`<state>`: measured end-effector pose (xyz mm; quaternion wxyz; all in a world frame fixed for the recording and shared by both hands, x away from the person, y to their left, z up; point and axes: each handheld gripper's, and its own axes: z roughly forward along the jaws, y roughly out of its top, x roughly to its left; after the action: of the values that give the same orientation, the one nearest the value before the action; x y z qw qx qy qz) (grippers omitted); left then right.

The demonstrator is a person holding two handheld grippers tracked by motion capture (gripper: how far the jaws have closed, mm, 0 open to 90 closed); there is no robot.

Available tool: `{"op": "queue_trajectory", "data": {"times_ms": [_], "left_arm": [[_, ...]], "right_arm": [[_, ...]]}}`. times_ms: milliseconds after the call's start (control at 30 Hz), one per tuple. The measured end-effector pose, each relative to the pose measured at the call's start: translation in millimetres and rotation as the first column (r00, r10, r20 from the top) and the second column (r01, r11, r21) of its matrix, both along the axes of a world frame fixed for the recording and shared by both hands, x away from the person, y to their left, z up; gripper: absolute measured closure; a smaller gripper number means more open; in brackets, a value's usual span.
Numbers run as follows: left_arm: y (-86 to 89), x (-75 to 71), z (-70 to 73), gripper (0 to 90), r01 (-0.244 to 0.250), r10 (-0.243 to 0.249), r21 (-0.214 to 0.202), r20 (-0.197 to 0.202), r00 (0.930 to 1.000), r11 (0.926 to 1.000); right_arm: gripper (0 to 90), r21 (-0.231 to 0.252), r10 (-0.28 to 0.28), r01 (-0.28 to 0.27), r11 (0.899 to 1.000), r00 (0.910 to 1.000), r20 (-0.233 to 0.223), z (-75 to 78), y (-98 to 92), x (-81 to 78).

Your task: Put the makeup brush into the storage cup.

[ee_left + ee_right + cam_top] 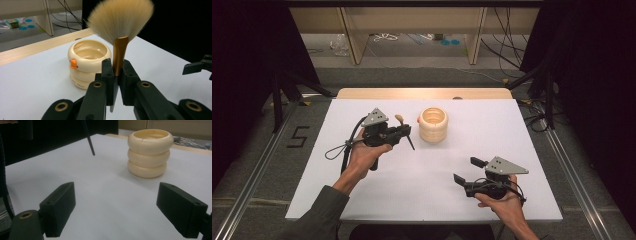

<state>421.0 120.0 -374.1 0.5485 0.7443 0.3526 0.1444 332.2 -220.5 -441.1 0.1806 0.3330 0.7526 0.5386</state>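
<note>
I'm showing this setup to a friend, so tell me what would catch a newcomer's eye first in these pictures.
First, the fan-shaped makeup brush, clamped upright by its copper-coloured ferrule in the left gripper, with its bristles spread wide. Just beyond it, near the middle of the white table, stands the cream holder, shaped like three stacked rings, open at the top, with a small orange button on its side. The right gripper is open at the near right.

A white worktop is seen, with a strip of pale wood left bare along its far edge. One cream holder, shaped like three stacked rings and open at the top, is stood upright on the white surface, somewhat beyond the middle.
</note>
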Motion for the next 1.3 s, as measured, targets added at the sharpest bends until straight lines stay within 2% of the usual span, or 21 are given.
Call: {"op": "queue_trajectory", "data": {"times_ms": [33,133,200,300,333,367,433,533,567,633,700,800,867,900,1233,1300], "left_arm": [[0.0,1.9,1.0,83.0,0.011,-0.011,0.007,0.009,0.9999,0.9999],[-1.5,6.0,3.6,83.0,0.005,-0.006,0.014,0.009,0.9999,0.9999],[-2.4,9.5,4.5,83.0,0.007,-0.008,0.015,0.007,0.9999,0.9999],[-3.3,14.7,6.4,83.0,-0.001,0.001,0.024,0.007,1.0,0.9997],[-4.0,16.3,7.3,83.0,-0.002,0.002,0.02,0.005,1.0,0.9998],[-4.7,17.6,8.5,83.0,-0.007,0.007,0.021,0.005,1.0,0.9998],[-6.3,20.6,10.6,83.0,-0.006,0.006,0.019,0.009,0.9999,0.9998],[-8.3,24.6,13.5,83.0,-0.008,0.008,0.028,0.015,0.9999,0.9996],[-9.1,25.9,14.4,83.0,-0.007,0.007,0.027,0.016,0.9999,0.9996],[-10.2,28.2,16.5,83.0,-0.01,0.01,0.029,0.02,0.9998,0.9995],[-11.2,30.4,17.8,83.0,-0.011,0.011,0.031,0.023,0.9997,0.9994],[-12.5,33.8,18.9,83.0,-0.014,0.013,0.035,0.025,0.9996,0.9993],[-13.1,35.6,19.7,83.0,-0.015,0.015,0.033,0.026,0.9996,0.9993],[-13.8,36.9,20.3,83.0,-0.013,0.012,0.036,0.029,0.9995,0.9993],[-21.1,46.9,24.4,83.0,-0.02,0.019,0.041,0.035,0.9992,0.999],[-22.8,49.5,25.8,83.1,-0.021,0.02,0.038,0.035,0.9992,0.9991]], "right_arm": [[16.5,0.004,0.0,0.0,1.0,0.9998,-0.02,0.3,0.4,-1.2],[16.5,0.002,-0.001,0.001,1.0,1.0,0.0,0.1,-0.2,-0.7],[16.5,0.007,0.002,-0.002,1.0,0.9998,-0.021,0.1,0.2,-1.6],[16.5,0.004,0.001,-0.001,1.0,0.9998,-0.018,0.2,0.0,-1.7],[16.5,0.027,0.004,-0.004,1.0,0.9998,-0.018,-0.8,1.2,-1.4],[16.5,0.028,0.004,-0.003,1.0,0.9999,-0.016,-1.0,1.0,-1.3],[16.4,0.016,0.001,-0.002,1.0,0.9999,0.013,-1.2,-0.1,-0.3],[16.2,0.016,0.002,-0.003,1.0,1.0,0.008,-0.6,-0.3,-2.0],[16.1,0.025,0.004,-0.003,1.0,0.9999,-0.015,-0.4,0.3,-3.4],[16.0,0.02,0.003,-0.003,1.0,0.9999,0.011,-0.7,-0.7,-2.5],[16.0,0.033,0.011,-0.011,0.999,0.9999,-0.005,-1.1,0.1,-3.2],[16.1,0.024,0.009,-0.009,1.0,1.0,0.002,-0.9,0.5,-3.1],[16.1,0.008,0.01,-0.01,1.0,0.9998,-0.015,0.2,-0.2,-4.2],[16.1,0.004,0.011,-0.011,1.0,0.9999,0.005,0.0,-0.5,-3.3],[16.3,0.004,0.017,-0.017,1.0,0.9998,0.007,-0.6,0.3,-2.8],[16.3,0.008,0.019,-0.019,1.0,0.9997,-0.017,-0.4,1.0,-3.9]]}}
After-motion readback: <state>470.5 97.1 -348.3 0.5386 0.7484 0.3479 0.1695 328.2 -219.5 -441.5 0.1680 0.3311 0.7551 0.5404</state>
